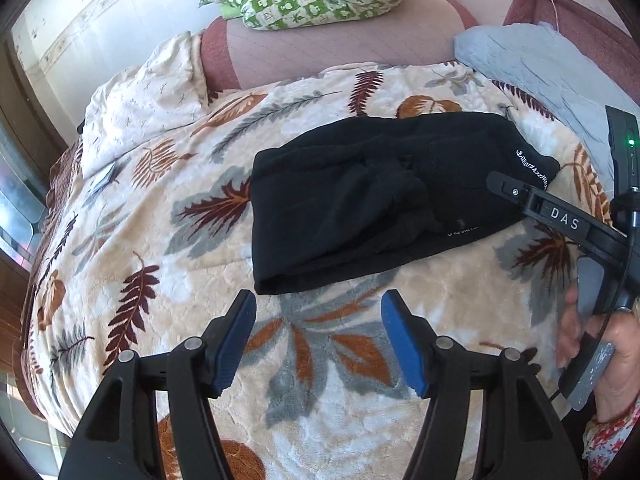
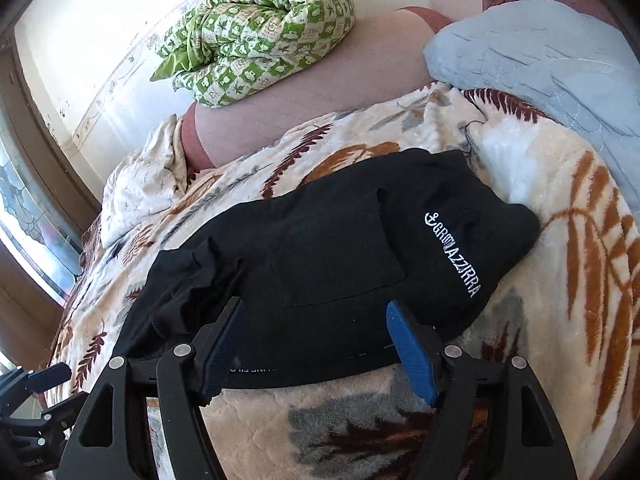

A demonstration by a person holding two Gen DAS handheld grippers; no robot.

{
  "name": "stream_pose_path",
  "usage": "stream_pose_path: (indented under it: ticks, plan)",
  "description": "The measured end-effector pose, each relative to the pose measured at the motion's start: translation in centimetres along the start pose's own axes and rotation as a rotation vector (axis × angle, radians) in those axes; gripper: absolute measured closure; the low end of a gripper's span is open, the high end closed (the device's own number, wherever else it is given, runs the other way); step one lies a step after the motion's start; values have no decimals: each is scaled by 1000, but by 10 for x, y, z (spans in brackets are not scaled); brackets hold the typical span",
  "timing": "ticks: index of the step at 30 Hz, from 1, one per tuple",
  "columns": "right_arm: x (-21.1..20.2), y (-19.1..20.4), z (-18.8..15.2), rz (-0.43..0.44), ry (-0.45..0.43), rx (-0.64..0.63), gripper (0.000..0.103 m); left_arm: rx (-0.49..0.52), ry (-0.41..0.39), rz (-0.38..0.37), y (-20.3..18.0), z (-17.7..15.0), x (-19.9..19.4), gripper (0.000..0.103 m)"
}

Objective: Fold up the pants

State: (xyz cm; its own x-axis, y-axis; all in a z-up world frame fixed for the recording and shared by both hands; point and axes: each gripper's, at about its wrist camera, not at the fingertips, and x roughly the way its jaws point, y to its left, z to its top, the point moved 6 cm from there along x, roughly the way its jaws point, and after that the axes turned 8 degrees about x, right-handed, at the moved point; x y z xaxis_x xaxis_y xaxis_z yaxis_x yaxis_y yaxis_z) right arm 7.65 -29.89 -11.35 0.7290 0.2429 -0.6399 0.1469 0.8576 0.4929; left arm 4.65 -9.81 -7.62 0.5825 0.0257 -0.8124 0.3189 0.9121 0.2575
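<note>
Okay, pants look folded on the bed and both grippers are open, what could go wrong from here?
1. The black pants lie bunched at the middle, with loose folds; another grab there might drag layers apart rather than tidy them.
2. The leaf-print blanket is plush and soft, so the right gripper, with its jaws at the near hem, could pinch blanket along with fabric.
3. The left gripper hangs over bare blanket, off the pants; closing there would catch only bedding.
</note>
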Motion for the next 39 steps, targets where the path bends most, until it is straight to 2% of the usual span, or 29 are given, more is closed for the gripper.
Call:
stream_pose_path:
  ticks: [12,18,26,31,34,39]
  plan:
    - [5,-3,-1,1,12,24,24,-22,36,-26,0,-4,13,39]
    - [-10,-20,1,12,21,96,24,-25,24,-97,2,10,18,39]
    - [-31,-66,3,25,-24,283,24,79,-78,-203,-31,79,17,38]
    - [-19,-72,4,10,-12,290,24,116,-70,-303,-66,129,34,38]
    - [-15,-71,11,14,-46,285,24,142,-56,-389,-88,161,51,38]
    - [-2,-77,21,10,-49,304,24,202,-31,-455,-125,206,87,38]
